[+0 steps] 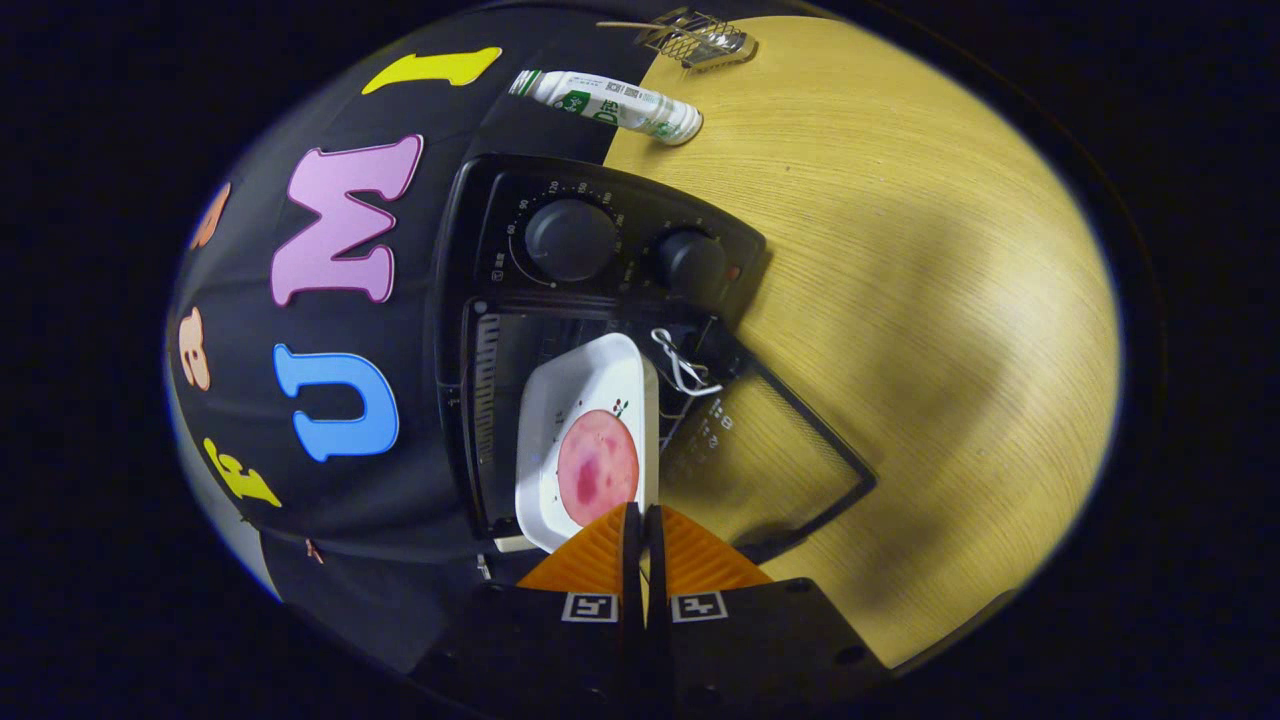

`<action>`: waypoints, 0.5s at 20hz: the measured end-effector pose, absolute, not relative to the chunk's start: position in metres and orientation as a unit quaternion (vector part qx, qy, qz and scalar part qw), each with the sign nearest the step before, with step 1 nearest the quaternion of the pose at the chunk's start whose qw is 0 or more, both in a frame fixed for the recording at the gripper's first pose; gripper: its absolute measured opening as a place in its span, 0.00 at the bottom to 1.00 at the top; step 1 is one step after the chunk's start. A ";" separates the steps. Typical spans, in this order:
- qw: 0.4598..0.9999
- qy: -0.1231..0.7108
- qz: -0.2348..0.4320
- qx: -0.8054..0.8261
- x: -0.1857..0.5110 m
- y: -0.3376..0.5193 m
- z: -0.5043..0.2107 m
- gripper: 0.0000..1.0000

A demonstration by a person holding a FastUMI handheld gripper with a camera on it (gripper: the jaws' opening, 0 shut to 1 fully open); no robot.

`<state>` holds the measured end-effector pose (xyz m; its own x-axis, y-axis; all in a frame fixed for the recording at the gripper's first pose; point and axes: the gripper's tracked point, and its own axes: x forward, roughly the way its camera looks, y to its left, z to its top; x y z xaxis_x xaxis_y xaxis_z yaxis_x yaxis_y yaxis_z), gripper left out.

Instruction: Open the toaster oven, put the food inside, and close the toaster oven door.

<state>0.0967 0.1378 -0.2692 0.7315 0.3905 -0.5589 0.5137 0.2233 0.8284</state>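
A black toaster oven (pixel 600 240) with two round knobs stands on the wooden table against the booth wall. Its glass door (pixel 790 470) is swung fully open and lies flat over the table. A white square plate (pixel 590 380) carries a round pink slice of food (pixel 598 468). The plate sits just ahead of my fingers, with its far part reaching into the oven's open cavity. My gripper (pixel 641 515) is shut on the plate's near rim, both fingers pressed close together on it.
A white string (pixel 680 365) hangs at the door's handle beside the plate. Beyond the oven lie a white tube with green print (pixel 610 103) and a small metal wire rack (pixel 700 38). The wooden table (pixel 920 260) spreads wide past the open door.
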 end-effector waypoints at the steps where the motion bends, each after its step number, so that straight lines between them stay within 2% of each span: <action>1: 0.690 0.355 -0.043 0.629 0.108 0.141 -0.269 0.05; 10: 0.670 0.339 -0.052 0.658 0.156 0.169 -0.287 0.05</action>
<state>0.1559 0.1691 -0.2873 0.7644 0.3775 -0.5227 0.5162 0.1276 0.8469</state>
